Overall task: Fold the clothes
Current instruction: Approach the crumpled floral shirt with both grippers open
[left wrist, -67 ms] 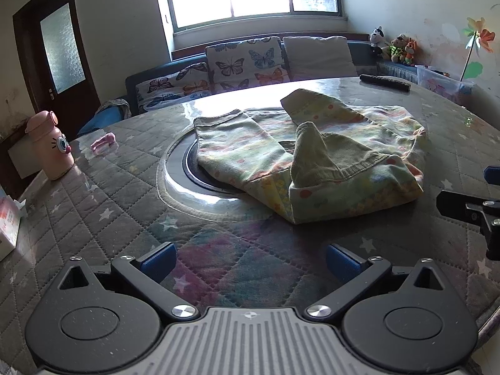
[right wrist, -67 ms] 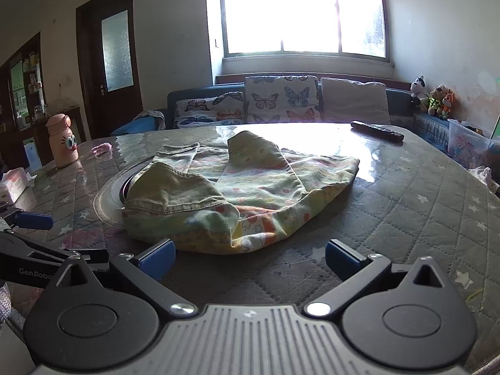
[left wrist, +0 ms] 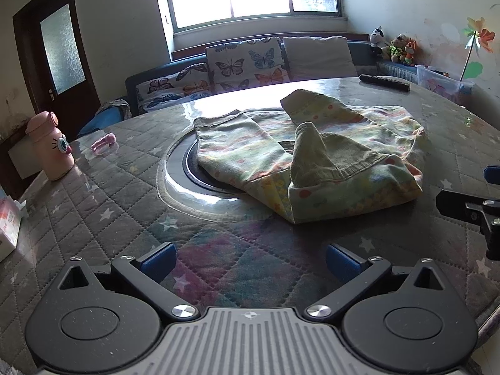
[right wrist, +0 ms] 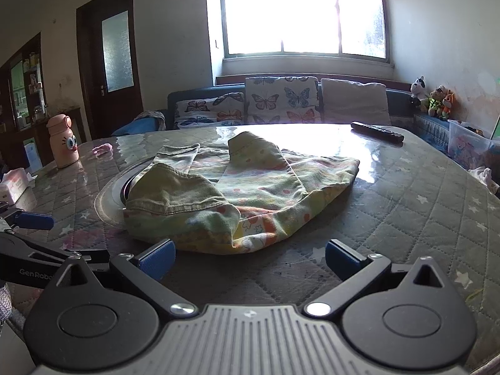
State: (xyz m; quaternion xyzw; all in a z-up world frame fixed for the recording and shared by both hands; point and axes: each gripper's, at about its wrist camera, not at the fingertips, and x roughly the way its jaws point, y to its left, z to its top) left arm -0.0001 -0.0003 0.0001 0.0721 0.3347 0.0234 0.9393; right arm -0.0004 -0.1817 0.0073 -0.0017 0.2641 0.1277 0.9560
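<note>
Left gripper (left wrist: 250, 257) and right gripper (right wrist: 250, 254) fingers spread, empty, near garment (left wrist: 312, 162)

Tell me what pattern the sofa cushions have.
Butterflies on the patterned sofa cushions; one cushion is plain. Clearest in the right wrist view.

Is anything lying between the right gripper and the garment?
No. In the right wrist view only bare quilted table cover separates the open right gripper from the near edge of the garment.

black claws (left wrist: 250, 257) with blue pads, silver screws.
</note>
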